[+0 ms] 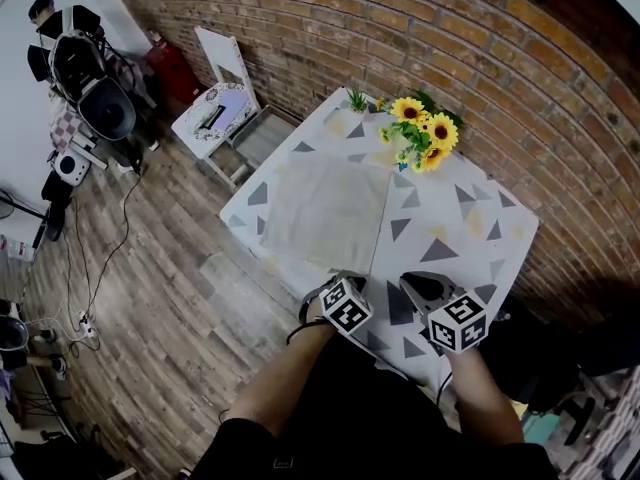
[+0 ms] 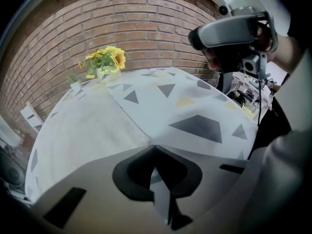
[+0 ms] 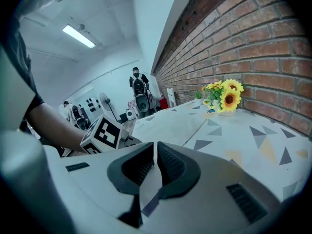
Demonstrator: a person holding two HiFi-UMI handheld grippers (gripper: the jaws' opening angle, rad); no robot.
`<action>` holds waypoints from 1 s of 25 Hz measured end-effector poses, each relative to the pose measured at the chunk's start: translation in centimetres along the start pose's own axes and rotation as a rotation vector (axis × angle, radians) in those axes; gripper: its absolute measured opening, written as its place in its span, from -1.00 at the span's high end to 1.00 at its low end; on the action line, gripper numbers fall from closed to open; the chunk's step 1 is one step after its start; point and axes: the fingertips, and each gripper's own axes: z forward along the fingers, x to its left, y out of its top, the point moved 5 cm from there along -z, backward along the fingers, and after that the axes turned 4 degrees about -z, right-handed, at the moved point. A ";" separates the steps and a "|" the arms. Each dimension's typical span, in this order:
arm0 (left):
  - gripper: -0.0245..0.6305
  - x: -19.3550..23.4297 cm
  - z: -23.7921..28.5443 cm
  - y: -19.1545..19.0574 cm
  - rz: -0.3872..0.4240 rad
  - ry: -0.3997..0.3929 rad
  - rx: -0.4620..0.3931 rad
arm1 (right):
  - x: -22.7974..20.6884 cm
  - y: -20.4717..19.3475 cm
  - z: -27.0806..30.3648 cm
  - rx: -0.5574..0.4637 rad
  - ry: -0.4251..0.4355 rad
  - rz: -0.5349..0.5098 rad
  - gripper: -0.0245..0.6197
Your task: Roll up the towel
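At the near edge of a table set against a brick wall, we see the towel lying flat and unrolled on the left half of the tabletop. It is a pale, thin, roughly square cloth with a soft, matte weave. The left gripper points steeply down at the towel's near right corner, its dark ribbed jaws clenched tip to tip right where the cloth's edge ends. We cannot tell whether any fabric is caught between them. The right gripper hovers just beside it over bare tablecloth, to the right of the towel and clear of it. Its jaws stand a narrow slit apart with nothing in them. The tablecloth is smooth and white, printed with grey and yellow triangles, and a seam runs along the towel's right edge. Sunflowers stand at the far side of the table. A white chair sits on the wood-plank floor beyond the table's left corner.
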 end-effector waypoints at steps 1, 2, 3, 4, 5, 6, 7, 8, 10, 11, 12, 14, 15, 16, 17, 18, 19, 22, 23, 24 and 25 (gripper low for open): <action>0.87 -0.3 -0.5 -0.6 0.000 -0.005 -0.004 | 0.4 -0.2 0.2 0.004 0.010 -0.019 0.80; 0.87 -0.4 -1.1 -1.2 -0.002 -0.004 -0.006 | 0.8 -0.4 0.5 0.010 0.022 -0.043 0.80; 0.87 -0.5 -1.5 -1.8 -0.006 0.002 -0.009 | 1.3 -0.7 0.9 0.019 0.035 -0.071 0.80; 0.87 -0.4 -2.0 -2.3 -0.013 0.011 -0.011 | 1.8 -0.9 1.3 0.030 0.048 -0.098 0.80; 0.87 -0.2 -2.6 -2.9 -0.022 0.020 -0.014 | 2.3 -1.2 1.7 0.044 0.063 -0.128 0.79; 0.87 -0.1 -3.1 -3.4 -0.030 0.028 -0.018 | 3.0 -1.4 2.3 0.060 0.081 -0.158 0.77; 0.87 0.0 -3.7 -3.9 -0.037 0.035 -0.021 | 3.7 -1.7 2.9 0.077 0.099 -0.190 0.75; 0.87 0.1 -4.3 -4.5 -0.042 0.042 -0.023 | 4.3 -2.1 3.5 0.096 0.117 -0.220 0.71; 0.87 0.4 -5.0 -5.3 -0.045 0.059 -0.025 | 5.0 -2.9 5.0 0.138 0.135 -0.282 0.66; 0.86 0.6 -5.3 -5.5 -0.047 0.069 -0.027 | 4.9 -3.3 5.9 0.164 0.133 -0.315 0.65; 0.86 0.9 -5.5 -5.6 -0.050 0.078 -0.031 | 4.6 -3.6 6.8 0.194 0.127 -0.348 0.64; 0.85 1.5 -5.8 -5.6 -0.051 0.088 -0.041 | 3.8 -4.2 8.6 0.263 0.113 -0.396 0.62; 0.85 1.8 -5.9 -5.5 -0.048 0.088 -0.047 | 3.3 -4.4 9.4 0.295 0.108 -0.410 0.62; 0.85 1.9 -6.0 -5.4 -0.042 0.087 -0.053 | 2.8 -4.6 10.1 0.325 0.102 -0.419 0.62; 0.85 2.2 -6.0 -5.3 -0.035 0.087 -0.060 | 2.4 -4.9 10.8 0.354 0.097 -0.426 0.62; 0.85 2.4 -6.1 -5.2 -0.028 0.089 -0.066 | 2.0 -5.1 11.4 0.383 0.092 -0.430 0.60; 0.85 2.7 -6.2 -5.1 -0.024 0.092 -0.073 | 1.7 -5.4 12.0 0.412 0.091 -0.431 0.59; 0.84 3.4 -6.1 -5.0 -0.019 0.090 -0.088 | 1.5 -6.0 13.1 0.474 0.092 -0.426 0.56; 0.83 3.5 -6.0 -5.0 -0.015 0.088 -0.089 | 1.5 -6.1 13.3 0.480 0.088 -0.421 0.56; 0.81 3.7 -5.8 -5.2 -0.008 0.087 -0.087 | 1.5 -6.1 13.4 0.480 0.086 -0.411 0.59; 0.78 3.8 -5.7 -5.3 -0.002 0.087 -0.083 | 1.7 -6.1 13.5 0.478 0.088 -0.403 0.66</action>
